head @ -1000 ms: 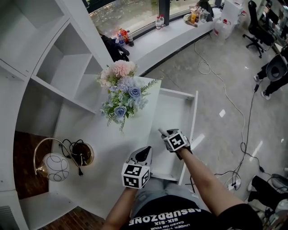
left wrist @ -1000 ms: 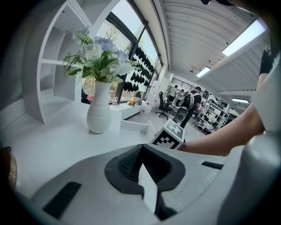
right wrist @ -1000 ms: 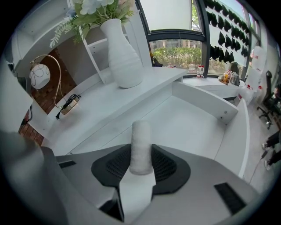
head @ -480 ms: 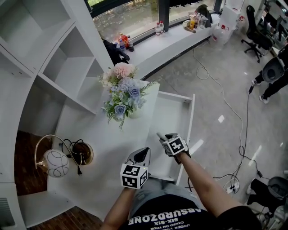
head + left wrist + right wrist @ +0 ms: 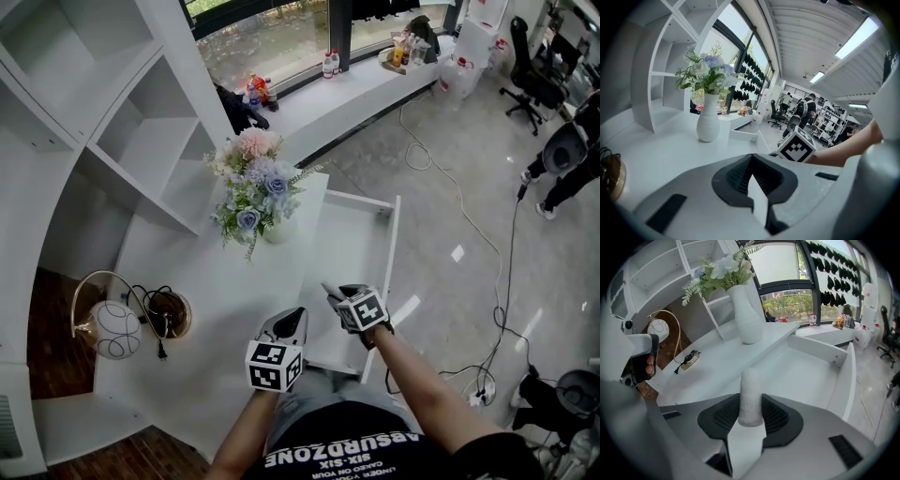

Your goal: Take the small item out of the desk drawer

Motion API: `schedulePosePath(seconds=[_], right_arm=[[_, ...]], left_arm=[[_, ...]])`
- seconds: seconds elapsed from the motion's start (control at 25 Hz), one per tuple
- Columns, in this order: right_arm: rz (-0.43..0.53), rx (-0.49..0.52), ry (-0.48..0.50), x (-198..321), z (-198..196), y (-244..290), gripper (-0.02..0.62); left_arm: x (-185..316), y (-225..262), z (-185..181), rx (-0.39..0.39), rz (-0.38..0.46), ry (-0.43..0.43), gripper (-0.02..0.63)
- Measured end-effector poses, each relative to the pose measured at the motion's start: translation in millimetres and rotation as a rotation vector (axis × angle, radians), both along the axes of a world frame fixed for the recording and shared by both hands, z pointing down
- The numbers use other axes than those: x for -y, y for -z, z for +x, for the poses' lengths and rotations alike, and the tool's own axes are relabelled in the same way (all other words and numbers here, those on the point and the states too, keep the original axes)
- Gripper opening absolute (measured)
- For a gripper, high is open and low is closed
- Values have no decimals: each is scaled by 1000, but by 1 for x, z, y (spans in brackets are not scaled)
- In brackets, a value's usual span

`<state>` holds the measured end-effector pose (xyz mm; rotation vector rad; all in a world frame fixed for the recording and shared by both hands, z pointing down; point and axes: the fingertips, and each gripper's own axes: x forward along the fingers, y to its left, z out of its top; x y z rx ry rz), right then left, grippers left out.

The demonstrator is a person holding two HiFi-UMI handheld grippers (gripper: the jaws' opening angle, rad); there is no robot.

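Small item (image 5: 751, 392), a white and slightly rough cylinder, stands upright between the jaws of the right gripper (image 5: 751, 417), which are clamped on its lower part; it hangs above the near end of the open drawer (image 5: 370, 239), free of the drawer floor. The left gripper (image 5: 751, 169) has its jaws pressed together with nothing between them and hovers over the desk (image 5: 206, 300), just beside the right one. To do this step well, I think the grip must be held constant, because the cylinder looks soft and only its base is caught, so it could tilt or slip. It should be carried clear of the drawer's side wall and toward a bare part of the desk, well apart from the vase of flowers (image 5: 258, 192) and the lamp (image 5: 108, 330), and set down before the jaws open
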<state>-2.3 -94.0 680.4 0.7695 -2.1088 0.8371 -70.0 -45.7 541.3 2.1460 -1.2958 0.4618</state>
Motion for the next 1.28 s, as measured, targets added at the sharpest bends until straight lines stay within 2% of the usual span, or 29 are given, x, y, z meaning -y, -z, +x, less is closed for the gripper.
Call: schedulePosePath(seconds=[0.52,1.28], right_arm=[[47,119,-36,-36,6,42,138],[188,261,-41,-70,3,118,138]], left_arm=[[-19,3,2,4,9,18,6],[-39,17,11,-7,58,39,6]])
